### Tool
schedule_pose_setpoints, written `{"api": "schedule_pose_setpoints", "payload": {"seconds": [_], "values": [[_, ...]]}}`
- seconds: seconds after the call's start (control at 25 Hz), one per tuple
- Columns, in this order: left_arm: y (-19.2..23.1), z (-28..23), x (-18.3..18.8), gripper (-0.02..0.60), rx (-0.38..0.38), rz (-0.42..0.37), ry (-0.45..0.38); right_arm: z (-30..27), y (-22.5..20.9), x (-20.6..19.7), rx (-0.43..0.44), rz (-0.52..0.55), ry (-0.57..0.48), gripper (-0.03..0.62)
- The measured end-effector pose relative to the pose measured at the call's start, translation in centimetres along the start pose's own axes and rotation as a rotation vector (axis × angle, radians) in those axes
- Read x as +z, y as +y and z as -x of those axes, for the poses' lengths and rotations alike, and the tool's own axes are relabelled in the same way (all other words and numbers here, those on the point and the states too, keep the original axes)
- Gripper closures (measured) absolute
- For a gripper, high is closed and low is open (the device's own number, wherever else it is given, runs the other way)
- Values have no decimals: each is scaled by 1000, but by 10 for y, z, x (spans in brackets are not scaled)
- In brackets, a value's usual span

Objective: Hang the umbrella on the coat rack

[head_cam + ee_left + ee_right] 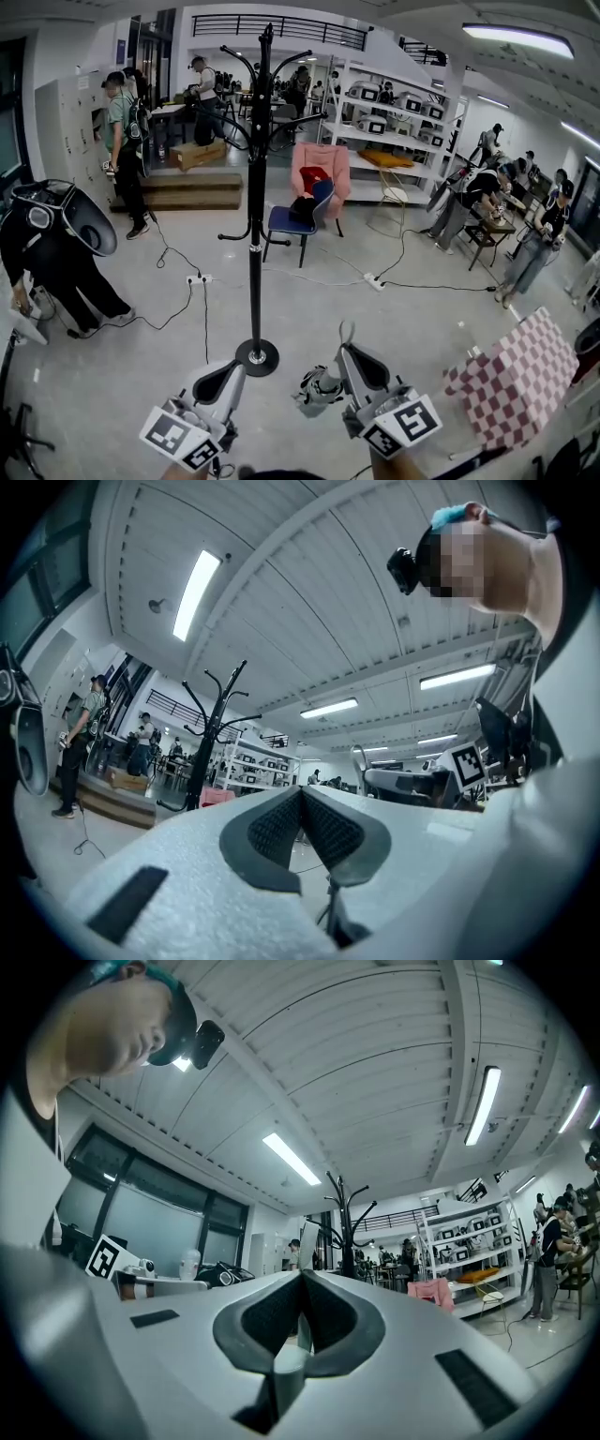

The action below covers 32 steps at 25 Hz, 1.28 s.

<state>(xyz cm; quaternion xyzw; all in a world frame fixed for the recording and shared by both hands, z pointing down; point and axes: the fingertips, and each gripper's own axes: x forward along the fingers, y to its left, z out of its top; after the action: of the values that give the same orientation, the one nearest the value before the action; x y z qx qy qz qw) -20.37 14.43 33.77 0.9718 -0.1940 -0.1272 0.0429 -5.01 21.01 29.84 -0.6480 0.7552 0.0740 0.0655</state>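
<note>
While held low near coat rack (pixel 257 187) base: right gripper (pixel 345 349) clamped on folded umbrella (pixel 317 390) by its strap; left gripper (pixel 236 367) closed, jaws touching, empty.

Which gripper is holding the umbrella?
The right gripper: its jaws pinch the strap of the folded umbrella, which dangles beside it. The left gripper is shut on nothing.

A black coat rack (pixel 256 216) was stood upright on its round base. A folded grey umbrella (pixel 317 390) was held low, just right of that base.
</note>
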Motion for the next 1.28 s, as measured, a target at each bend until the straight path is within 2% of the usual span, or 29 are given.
{"api": "schedule_pose_setpoints", "payload": {"seconds": [0.12, 0.52, 0.72, 0.92, 1.28], "values": [[5, 4, 3, 571, -26, 28, -24, -5, 5, 0, -9, 6, 4, 585], [35, 12, 2, 571, -103, 36, -3, -28, 23, -2, -68, 39, 8, 585], [54, 11, -5, 571, -112, 32, 36, -42, 30, -5, -94, 45, 7, 585], [65, 1, -6, 571, -115, 28, 36, -56, 26, -4, -92, 51, -2, 585], [78, -47, -11, 571, -88, 12, 35, -83, -11, -4, -40, 40, -40, 585]]}}
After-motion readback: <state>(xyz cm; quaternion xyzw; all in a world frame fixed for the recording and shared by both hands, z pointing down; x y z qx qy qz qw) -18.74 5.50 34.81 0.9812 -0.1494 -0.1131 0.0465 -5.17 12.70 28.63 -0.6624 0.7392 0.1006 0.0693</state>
